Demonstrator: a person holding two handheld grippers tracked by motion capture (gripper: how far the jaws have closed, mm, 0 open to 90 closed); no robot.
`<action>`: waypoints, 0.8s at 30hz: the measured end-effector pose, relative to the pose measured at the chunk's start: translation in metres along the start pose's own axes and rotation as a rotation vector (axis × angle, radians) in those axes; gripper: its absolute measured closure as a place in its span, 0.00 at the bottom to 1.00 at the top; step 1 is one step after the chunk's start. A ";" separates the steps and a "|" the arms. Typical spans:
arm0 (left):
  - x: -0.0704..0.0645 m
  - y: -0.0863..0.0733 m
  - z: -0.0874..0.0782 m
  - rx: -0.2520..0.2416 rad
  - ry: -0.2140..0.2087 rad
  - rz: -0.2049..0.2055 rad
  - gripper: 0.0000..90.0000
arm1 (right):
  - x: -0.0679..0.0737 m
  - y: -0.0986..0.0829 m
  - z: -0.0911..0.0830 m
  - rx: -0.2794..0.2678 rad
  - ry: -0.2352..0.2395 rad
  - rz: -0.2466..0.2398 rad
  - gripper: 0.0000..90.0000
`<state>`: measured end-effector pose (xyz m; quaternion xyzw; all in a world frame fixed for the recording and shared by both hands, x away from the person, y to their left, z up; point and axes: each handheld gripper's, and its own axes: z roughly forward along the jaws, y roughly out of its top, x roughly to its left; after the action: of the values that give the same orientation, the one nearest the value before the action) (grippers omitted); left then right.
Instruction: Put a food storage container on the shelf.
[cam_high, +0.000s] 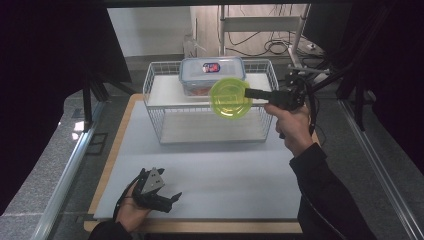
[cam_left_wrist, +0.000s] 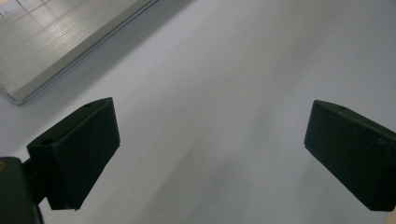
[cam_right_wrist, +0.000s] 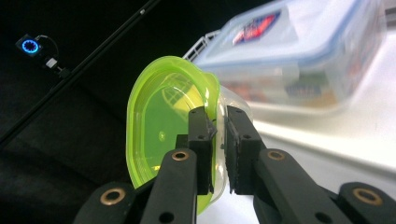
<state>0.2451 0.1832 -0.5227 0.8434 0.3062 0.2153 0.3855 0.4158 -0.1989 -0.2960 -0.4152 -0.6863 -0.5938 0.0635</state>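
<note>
Green lid (cam_high: 230, 98) held up in the air on edge, face toward the camera, just in front of the wire rack (cam_high: 156, 107) and overlapping the front of the clear food box (cam_high: 212, 74) that sits on the rack's upper shelf. Pinched at its right rim by the right hand-held gripper (cam_high: 248, 93), jaws closed tight on the rim with the lid's disc standing out to the gripper's left; seen close in the right gripper view as a green rim (cam_right_wrist: 154, 140) clamped between the two black fingers (cam_right_wrist: 200, 140), with the box (cam_right_wrist: 299, 51) beyond and slightly right. So: shelf and box lie straight ahead of the lid and a little above its lower edge, near but apart; probably a short push forward to reach the rack. Left hand-held gripper (cam_high: 159, 195) resting low on the desk (cam_high: 215, 175), well apart from lid and rack, jaws spread wide and holding nothing. Right hand clearly the nearer.
</note>
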 end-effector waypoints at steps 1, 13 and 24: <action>0.000 0.000 0.000 0.000 0.000 0.000 0.04 | 0.002 0.005 0.001 -0.003 -0.006 -0.008 0.91; 0.000 0.000 -0.001 -0.005 -0.004 0.000 0.04 | 0.017 0.059 0.032 -0.032 -0.089 -0.028 0.91; 0.000 0.000 -0.001 -0.012 -0.019 -0.002 0.04 | 0.012 0.092 0.069 -0.033 -0.182 0.004 0.91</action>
<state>0.2443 0.1836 -0.5223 0.8428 0.3020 0.2089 0.3934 0.4954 -0.1374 -0.2392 -0.4698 -0.6784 -0.5648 -0.0047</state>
